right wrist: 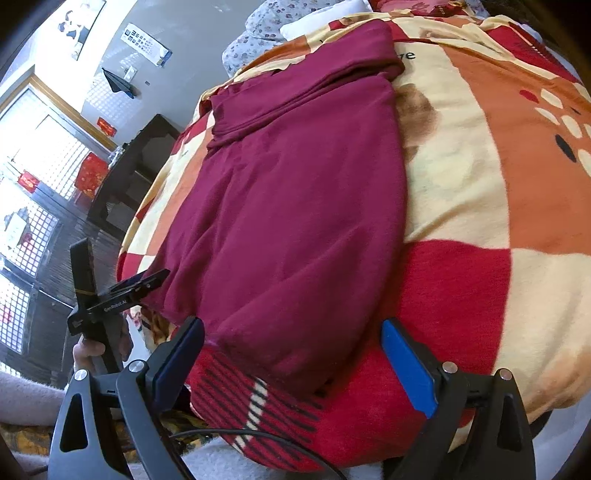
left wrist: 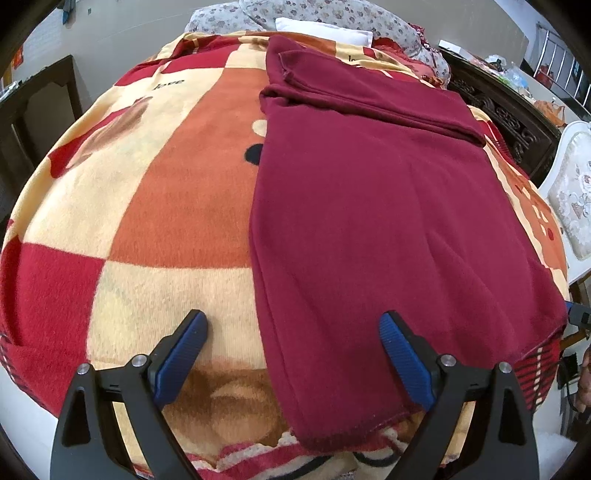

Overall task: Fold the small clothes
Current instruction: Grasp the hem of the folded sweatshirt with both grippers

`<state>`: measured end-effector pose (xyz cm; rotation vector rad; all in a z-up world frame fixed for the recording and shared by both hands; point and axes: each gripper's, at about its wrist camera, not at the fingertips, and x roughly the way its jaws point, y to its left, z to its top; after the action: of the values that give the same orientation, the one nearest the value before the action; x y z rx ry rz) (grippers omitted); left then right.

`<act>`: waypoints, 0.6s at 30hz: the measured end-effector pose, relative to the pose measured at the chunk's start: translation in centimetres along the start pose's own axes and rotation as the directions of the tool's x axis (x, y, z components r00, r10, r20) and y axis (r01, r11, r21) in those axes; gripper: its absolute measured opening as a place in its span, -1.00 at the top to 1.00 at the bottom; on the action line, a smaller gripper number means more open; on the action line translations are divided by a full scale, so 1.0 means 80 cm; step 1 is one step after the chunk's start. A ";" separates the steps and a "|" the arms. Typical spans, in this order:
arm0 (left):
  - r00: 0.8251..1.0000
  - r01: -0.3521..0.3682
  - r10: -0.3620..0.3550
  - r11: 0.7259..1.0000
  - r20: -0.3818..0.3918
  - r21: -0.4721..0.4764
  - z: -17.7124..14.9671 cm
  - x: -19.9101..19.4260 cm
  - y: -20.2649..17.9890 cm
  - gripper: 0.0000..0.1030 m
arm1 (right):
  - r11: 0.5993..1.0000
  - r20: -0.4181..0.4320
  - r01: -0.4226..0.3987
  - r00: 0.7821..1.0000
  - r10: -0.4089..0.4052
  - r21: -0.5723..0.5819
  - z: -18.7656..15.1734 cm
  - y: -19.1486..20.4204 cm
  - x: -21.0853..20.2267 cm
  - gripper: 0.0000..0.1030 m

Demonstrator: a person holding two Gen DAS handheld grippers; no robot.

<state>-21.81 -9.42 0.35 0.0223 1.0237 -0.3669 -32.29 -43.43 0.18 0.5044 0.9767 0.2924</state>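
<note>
A maroon garment (left wrist: 369,221) lies flat on a bed, folded lengthwise into a long strip with a sleeve laid across its far end. It also shows in the right wrist view (right wrist: 295,206). My left gripper (left wrist: 291,325) is open, its jaws spread over the garment's near left corner. My right gripper (right wrist: 291,332) is open, its jaws spread around the garment's near corner at the bed edge. The left gripper (right wrist: 125,288) shows in the right wrist view, at the garment's other near corner.
A checked red, orange and cream blanket (left wrist: 166,184) covers the bed. Floral pillows (left wrist: 314,14) lie at the head. A dark carved wooden cabinet (left wrist: 509,118) stands to the right, a white chair (left wrist: 572,199) beside it. A dark side table (right wrist: 136,166) stands left.
</note>
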 end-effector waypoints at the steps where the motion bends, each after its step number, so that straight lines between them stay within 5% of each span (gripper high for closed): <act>1: 1.000 0.007 -0.007 1.000 -0.001 -0.007 0.000 -0.001 0.002 -0.83 | 1.000 -0.001 -0.006 1.000 0.006 0.001 0.000 0.000 0.001 -0.91; 9: 0.999 0.040 -0.040 0.999 -0.005 -0.014 -0.003 -0.004 0.004 -0.83 | 0.997 0.028 -0.074 0.997 0.074 -0.006 -0.003 0.005 0.014 -0.87; 12: 0.998 0.068 -0.068 0.998 -0.003 -0.015 -0.005 -0.007 0.005 -0.77 | 0.997 0.030 -0.078 0.996 0.079 -0.027 -0.002 0.009 0.013 -0.55; 15: 0.999 0.054 -0.054 0.999 0.006 0.001 -0.007 -0.009 0.004 -0.43 | 0.996 0.029 -0.093 0.995 0.093 -0.008 0.001 -0.001 0.015 -0.17; 18: 0.997 0.083 -0.083 0.997 0.001 0.007 -0.004 -0.011 0.004 0.26 | 0.986 0.054 -0.155 0.987 0.152 0.058 0.004 -0.016 0.011 0.29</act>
<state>-22.41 -8.78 0.87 -0.0141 1.0240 -0.4458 -31.50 -44.16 -0.98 0.6427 0.9022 0.3863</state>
